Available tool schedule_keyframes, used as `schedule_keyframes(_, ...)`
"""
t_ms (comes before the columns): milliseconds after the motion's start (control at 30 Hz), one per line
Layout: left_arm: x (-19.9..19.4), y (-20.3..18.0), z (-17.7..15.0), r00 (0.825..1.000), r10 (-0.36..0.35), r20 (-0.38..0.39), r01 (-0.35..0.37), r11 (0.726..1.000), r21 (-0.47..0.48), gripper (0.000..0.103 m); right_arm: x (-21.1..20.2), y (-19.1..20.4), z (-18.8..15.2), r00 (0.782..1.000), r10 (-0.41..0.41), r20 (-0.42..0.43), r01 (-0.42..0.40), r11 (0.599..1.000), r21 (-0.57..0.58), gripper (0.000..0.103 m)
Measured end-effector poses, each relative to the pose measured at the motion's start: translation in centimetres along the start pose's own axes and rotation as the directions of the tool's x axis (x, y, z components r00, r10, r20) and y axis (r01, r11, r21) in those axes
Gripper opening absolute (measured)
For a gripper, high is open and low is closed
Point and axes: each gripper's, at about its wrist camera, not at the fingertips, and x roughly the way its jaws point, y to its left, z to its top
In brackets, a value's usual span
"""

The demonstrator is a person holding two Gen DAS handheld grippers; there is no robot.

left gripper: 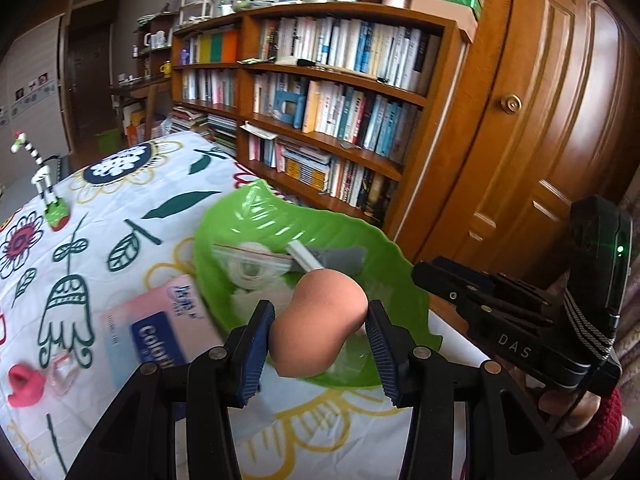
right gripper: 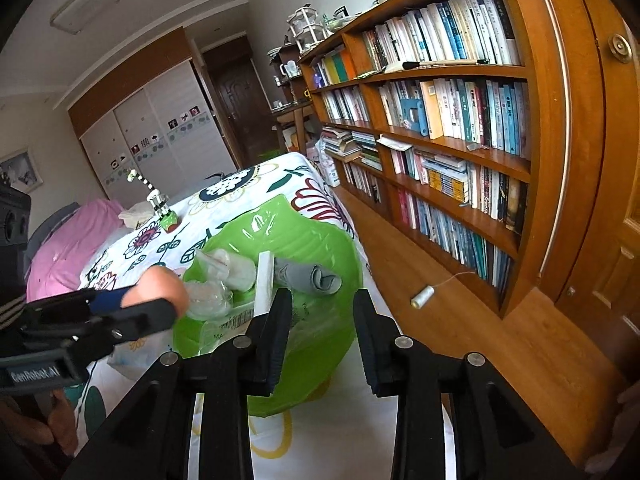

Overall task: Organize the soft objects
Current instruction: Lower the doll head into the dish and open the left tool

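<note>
My left gripper [left gripper: 320,309] is shut on a peach egg-shaped makeup sponge [left gripper: 316,324] and holds it over the near side of a green leaf-shaped bowl [left gripper: 280,210]. The bowl rests on a floral bedspread [left gripper: 120,208]. In the bowl lie a rolled grey cloth [right gripper: 312,278], a white foam strip [right gripper: 264,280] and a clear zip bag of white pads [left gripper: 248,266]. My right gripper [right gripper: 322,300] is open and holds nothing. It hangs over the bowl's [right gripper: 312,232] near rim, to the right of the left gripper [right gripper: 132,308] and its sponge [right gripper: 160,284].
A pink tissue pack [left gripper: 160,328] lies against the bowl's left side. A pink toy [left gripper: 26,384] and a striped figurine [left gripper: 44,188] sit further left on the bed. A tall bookshelf [right gripper: 440,120] lines the right side. A thread spool [right gripper: 423,295] lies on the wooden floor.
</note>
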Motion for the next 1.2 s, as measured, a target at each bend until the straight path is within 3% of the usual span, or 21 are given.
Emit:
schedule_keyframes(67, 0.6, -0.5, 0.1, 1.000, -0.007, -0.007, 0.007, 1.000, 0.012, 0.052, 0.0, 0.0, 0.0, 1.000, -0.001, 0.000, 0.001, 1.000, 0.003, 0.033)
schedule_keyframes(133, 1.1, -0.7, 0.1, 1.000, -0.017, -0.014, 0.018, 1.000, 0.018, 0.063, 0.0, -0.1, -0.1, 1.000, -0.001, 0.000, 0.001, 1.000, 0.003, 0.033)
schedule_keyframes(167, 1.4, -0.9, 0.1, 1.000, -0.024, -0.017, 0.025, 0.999, 0.020, 0.079, 0.0, -0.1, -0.1, 1.000, -0.001, 0.000, 0.001, 1.000, 0.002, 0.033)
schedule_keyframes(200, 1.7, -1.0, 0.1, 0.999, -0.029, -0.016, 0.029, 0.999, 0.024, 0.089, 0.0, -0.1, -0.1, 1.000, 0.000, -0.001, 0.000, 1.000, 0.002, 0.033)
schedule_keyframes(567, 1.0, 0.1, -0.5, 1.000, -0.019, 0.016, 0.020, 1.000, -0.015, 0.089, 0.0, 0.2, -0.2, 1.000, 0.008, -0.003, -0.008, 1.000, -0.007, 0.033)
schedule_keyframes(833, 0.7, 0.4, -0.9, 0.997, 0.083, 0.003, -0.083, 0.996, 0.018, 0.090, -0.2, 0.9, -0.1, 1.000, 0.015, 0.003, -0.015, 1.000, -0.018, 0.033)
schedule_keyframes(1000, 2.4, 0.7, -1.5, 0.992, 0.116, -0.044, -0.115, 0.993, 0.027, 0.091, -0.4, 1.6, 0.0, 1.000, 0.018, 0.007, -0.018, 0.999, -0.028, 0.034)
schedule_keyframes(1200, 2.9, 0.4, -1.3, 0.989, 0.145, -0.039, -0.143, 0.988, 0.057, 0.091, -0.3, 1.9, -0.2, 1.000, 0.025, -0.001, -0.025, 0.999, -0.036, 0.034)
